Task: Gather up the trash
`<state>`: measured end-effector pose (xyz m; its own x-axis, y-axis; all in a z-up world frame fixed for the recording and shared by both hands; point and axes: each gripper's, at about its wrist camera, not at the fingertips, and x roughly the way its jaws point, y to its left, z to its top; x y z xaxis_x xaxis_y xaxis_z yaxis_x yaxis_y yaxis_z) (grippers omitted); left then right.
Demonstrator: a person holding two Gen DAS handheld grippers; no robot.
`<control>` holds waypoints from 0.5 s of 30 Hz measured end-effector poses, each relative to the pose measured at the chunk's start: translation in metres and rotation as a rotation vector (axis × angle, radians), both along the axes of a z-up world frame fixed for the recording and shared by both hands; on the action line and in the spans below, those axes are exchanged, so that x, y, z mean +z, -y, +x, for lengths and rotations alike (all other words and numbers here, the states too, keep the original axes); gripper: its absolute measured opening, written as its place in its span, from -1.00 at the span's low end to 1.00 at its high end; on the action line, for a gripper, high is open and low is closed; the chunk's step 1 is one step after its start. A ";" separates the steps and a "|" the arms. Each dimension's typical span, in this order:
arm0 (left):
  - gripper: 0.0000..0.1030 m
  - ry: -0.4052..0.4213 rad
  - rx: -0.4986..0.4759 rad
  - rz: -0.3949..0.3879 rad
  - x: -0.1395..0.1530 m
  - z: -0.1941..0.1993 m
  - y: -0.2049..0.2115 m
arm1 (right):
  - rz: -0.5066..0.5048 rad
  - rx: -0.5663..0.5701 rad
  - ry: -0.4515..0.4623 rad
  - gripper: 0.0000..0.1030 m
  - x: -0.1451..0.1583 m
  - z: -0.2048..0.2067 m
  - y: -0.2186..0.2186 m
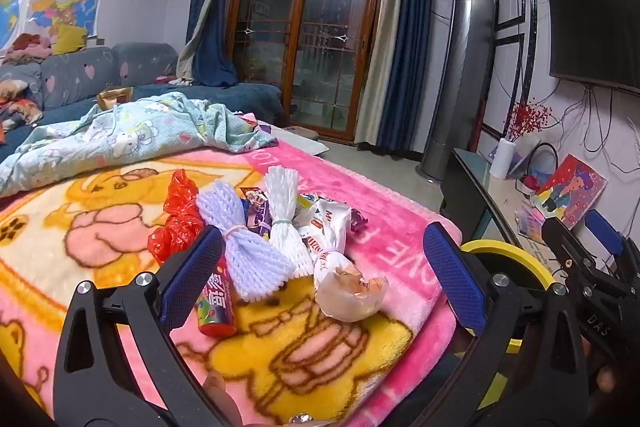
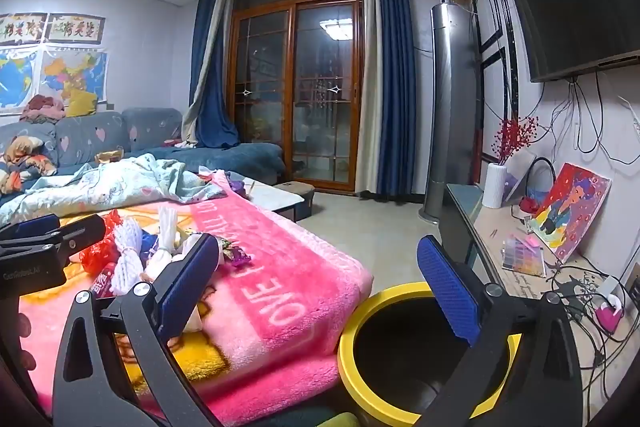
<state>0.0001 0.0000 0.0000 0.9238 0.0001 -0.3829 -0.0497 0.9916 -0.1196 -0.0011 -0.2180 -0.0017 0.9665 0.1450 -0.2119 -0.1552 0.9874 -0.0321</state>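
A pile of trash lies on the pink cartoon blanket [image 1: 384, 211]: a red plastic bag [image 1: 176, 219], a lavender foam net [image 1: 248, 251], a white foam net [image 1: 284, 219], a white snack wrapper [image 1: 332, 227], a crumpled clear bag [image 1: 352, 291] and a red candy tube [image 1: 216, 307]. My left gripper [image 1: 324, 233] is open, low over the pile, its blue pads wide on either side with nothing gripped. My right gripper [image 2: 320, 241] is open and empty, above the blanket's edge and the yellow-rimmed bin [image 2: 360, 359]. The bin looks dark inside.
A light blue quilt [image 1: 132, 135] lies behind the pile and a blue sofa [image 1: 80, 75] beyond it. At the right, a low stand [image 2: 516, 267] carries a white vase, a painting and tangled cables. A tall air conditioner [image 2: 452, 99] stands by the curtains.
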 end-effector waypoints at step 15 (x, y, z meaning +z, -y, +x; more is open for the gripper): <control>0.79 0.008 -0.009 -0.013 0.005 -0.003 0.002 | 0.003 -0.026 -0.005 0.88 -0.001 0.000 -0.003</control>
<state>-0.0027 -0.0019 0.0047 0.9269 -0.0130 -0.3752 -0.0399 0.9903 -0.1328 -0.0010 -0.2149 -0.0028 0.9688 0.1205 -0.2166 -0.1296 0.9912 -0.0285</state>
